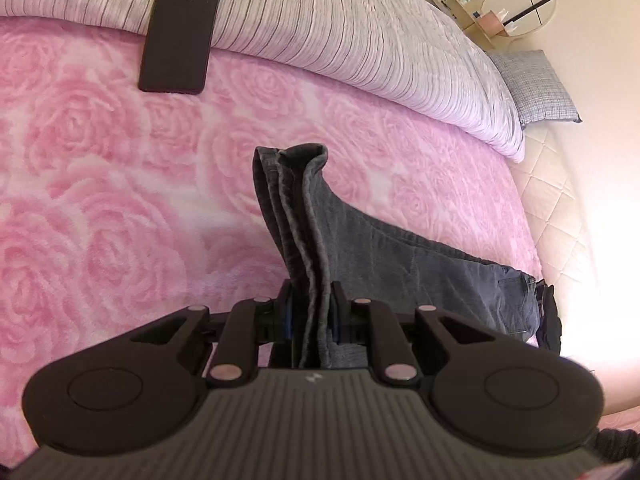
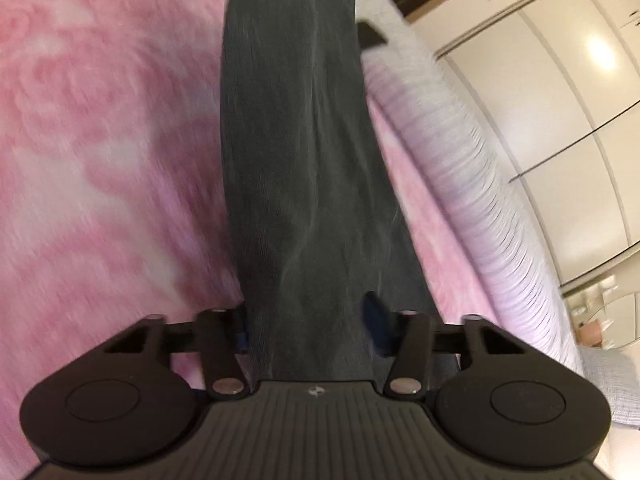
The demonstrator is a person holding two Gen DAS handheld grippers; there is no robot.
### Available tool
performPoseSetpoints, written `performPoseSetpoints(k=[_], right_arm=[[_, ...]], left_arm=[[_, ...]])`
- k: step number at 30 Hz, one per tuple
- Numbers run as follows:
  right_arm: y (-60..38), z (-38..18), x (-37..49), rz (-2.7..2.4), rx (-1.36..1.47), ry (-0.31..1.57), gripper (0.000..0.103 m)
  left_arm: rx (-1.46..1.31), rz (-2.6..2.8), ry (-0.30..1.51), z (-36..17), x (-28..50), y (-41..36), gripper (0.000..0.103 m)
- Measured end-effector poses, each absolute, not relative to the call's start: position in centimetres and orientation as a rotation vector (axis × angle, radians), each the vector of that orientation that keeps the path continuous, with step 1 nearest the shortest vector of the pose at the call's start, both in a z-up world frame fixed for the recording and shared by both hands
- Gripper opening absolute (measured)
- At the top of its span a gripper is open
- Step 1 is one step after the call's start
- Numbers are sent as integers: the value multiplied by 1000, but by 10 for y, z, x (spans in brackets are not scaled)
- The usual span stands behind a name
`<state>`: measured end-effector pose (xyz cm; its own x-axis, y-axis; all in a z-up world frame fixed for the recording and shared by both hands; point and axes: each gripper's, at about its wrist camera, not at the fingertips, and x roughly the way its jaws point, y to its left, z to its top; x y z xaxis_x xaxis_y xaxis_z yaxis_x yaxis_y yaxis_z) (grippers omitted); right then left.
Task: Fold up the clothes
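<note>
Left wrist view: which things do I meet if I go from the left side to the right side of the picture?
Phone → dark jeans, bunched in the left gripper → checked pillow → round mirror.

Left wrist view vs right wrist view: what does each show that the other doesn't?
Left wrist only: the left gripper shut on bunched layers of the jeans, the whole phone, a round mirror.

Right wrist only: the right gripper with the jeans running between its fingers, closet doors; the frame is blurred.

Both: jeans, pink rose blanket, striped duvet.
</note>
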<state>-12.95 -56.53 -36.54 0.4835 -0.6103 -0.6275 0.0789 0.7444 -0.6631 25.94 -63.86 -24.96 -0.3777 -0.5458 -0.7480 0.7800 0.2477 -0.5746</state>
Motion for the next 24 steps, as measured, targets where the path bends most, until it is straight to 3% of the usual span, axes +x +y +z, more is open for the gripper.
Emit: performPoseSetpoints(k=[2,4,11,16,19,22,23,24], right_arm=[[-569,-360,-132,-440,-612,1006,3],[-566,-345,-138,-427,-599,1001,2],[-504,-268,-188,-275,-581,999,4],[-440,-244,-222,-174,-508,1035,4],[-411,-257,-226,-120,-479,1067,7],[-394,-278,-225,-87,-432,1124,13],[-390,-280,-227,-73,-405,1137,19],[-388,-277,-231,-71,-392,1130,34]], left_arm=[[235,-1436,1344,-245,257,-630,13],[231,-1438,1334,-239,254,-616,13],[237,-1423,1387,-211,233,-509,13],[294,-1355,1461,-203,202,-410,13],[352,-1282,1501,-220,189,-370,14],[541,-1205,1490,-243,174,-347,13],[609,-1188,1482,-248,170,-342,14],[670,-1171,1474,-252,166,-337,14]])
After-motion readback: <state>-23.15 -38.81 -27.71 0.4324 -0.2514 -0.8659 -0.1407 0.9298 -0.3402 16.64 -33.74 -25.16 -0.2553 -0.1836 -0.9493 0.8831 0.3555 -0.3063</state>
